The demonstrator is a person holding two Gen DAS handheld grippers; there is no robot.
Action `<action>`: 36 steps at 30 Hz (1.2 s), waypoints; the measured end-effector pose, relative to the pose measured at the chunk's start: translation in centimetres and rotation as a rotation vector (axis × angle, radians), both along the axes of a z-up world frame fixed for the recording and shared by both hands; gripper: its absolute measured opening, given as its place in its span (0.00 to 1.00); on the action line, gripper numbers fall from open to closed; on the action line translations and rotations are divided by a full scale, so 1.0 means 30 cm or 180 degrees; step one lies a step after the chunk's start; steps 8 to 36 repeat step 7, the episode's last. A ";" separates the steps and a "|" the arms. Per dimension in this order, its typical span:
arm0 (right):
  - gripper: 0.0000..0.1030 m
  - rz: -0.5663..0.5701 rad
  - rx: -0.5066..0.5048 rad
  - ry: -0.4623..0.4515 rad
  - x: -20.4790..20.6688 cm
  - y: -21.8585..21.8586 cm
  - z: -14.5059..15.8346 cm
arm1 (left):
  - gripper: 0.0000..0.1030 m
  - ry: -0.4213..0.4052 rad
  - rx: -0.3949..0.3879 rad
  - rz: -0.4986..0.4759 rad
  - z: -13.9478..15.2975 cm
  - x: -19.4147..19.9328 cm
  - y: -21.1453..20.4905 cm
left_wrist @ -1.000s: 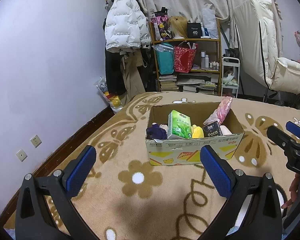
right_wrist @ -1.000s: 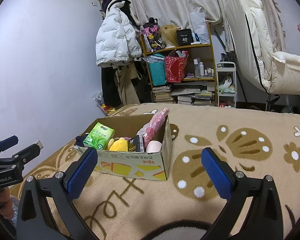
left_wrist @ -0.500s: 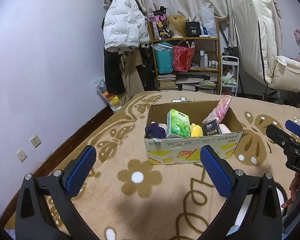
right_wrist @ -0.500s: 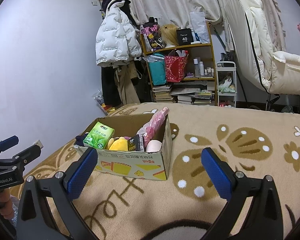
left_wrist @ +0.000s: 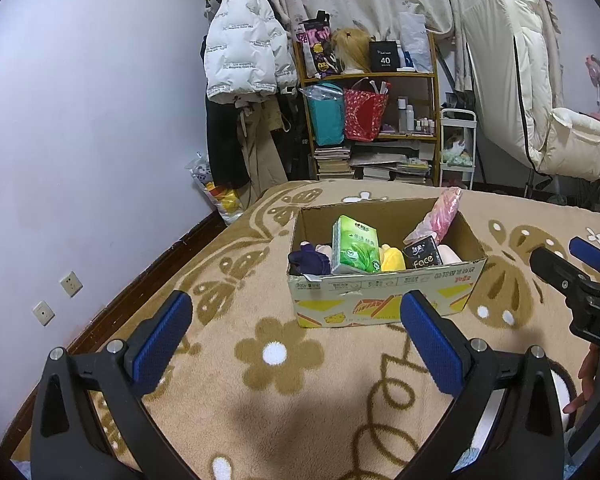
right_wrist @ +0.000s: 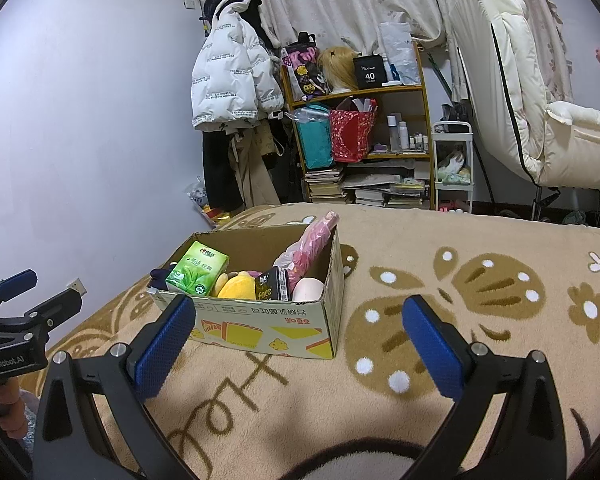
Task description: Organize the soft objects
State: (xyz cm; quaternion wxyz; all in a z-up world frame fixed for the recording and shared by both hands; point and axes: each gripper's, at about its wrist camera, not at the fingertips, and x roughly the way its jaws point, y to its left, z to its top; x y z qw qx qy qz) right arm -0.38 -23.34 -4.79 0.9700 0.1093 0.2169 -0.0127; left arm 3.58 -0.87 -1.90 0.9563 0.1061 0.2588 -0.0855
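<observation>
"Face" pack [left_wrist: 423, 255] in cardboard box [left_wrist: 384, 300]

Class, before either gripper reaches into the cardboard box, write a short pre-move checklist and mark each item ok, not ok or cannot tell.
1. Left gripper open, empty: ok.
2. Right gripper open, empty: ok.
3. Box upright on blanket, top open: ok.
4. Green tissue pack reachable from above: ok.
5. Path to box free of clutter: ok.
6. Yellow plush free to lift, not wedged: cannot tell.
</observation>
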 end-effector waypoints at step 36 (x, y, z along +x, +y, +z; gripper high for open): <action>1.00 -0.0005 0.0004 0.0001 0.000 0.000 0.002 | 1.00 -0.0002 0.0035 -0.0013 -0.002 -0.002 -0.002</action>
